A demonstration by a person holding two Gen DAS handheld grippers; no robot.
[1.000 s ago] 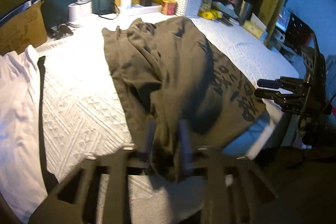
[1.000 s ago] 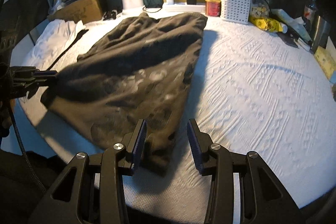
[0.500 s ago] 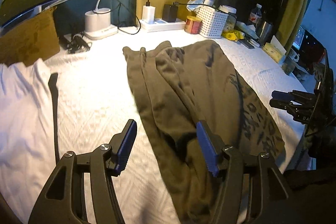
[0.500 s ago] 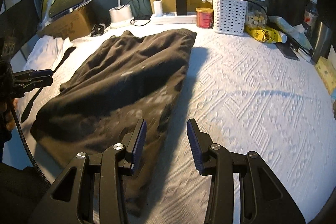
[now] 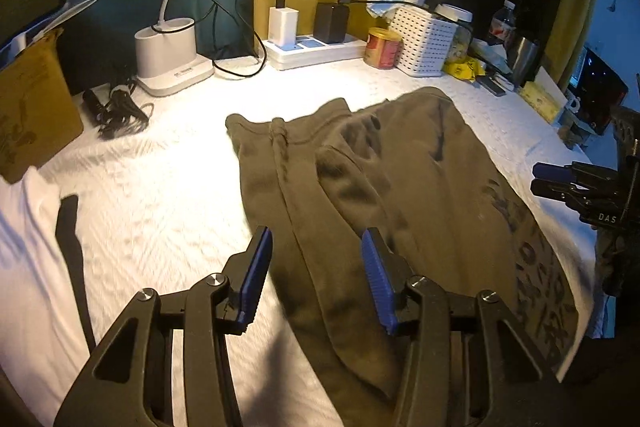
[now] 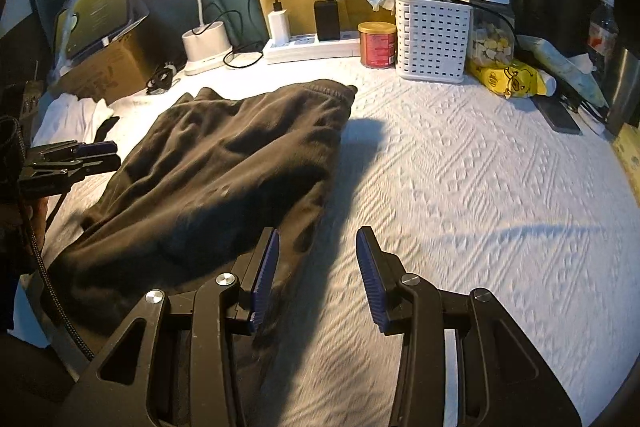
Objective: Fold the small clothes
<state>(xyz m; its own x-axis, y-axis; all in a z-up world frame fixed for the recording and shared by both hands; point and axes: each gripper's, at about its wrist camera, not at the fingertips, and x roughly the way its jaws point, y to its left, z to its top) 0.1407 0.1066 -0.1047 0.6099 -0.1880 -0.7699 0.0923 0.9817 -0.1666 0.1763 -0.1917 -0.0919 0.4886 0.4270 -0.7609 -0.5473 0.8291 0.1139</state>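
One dark olive fleece garment with black lettering [image 5: 400, 195] is lying flat on the white textured bedspread [image 5: 160, 195]. The left gripper [image 5: 316, 279] is hovering over its six o'clock edge, jaws closing, gripping nothing. The right gripper [image 6: 316, 275] is hanging released at the garment's four o'clock corner.

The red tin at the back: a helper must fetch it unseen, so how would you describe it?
Follow the white bedspread to the clutter along its far edge. Between the white power strip and the white perforated basket stands the red tin, the only short round can there, with a yellow lid.
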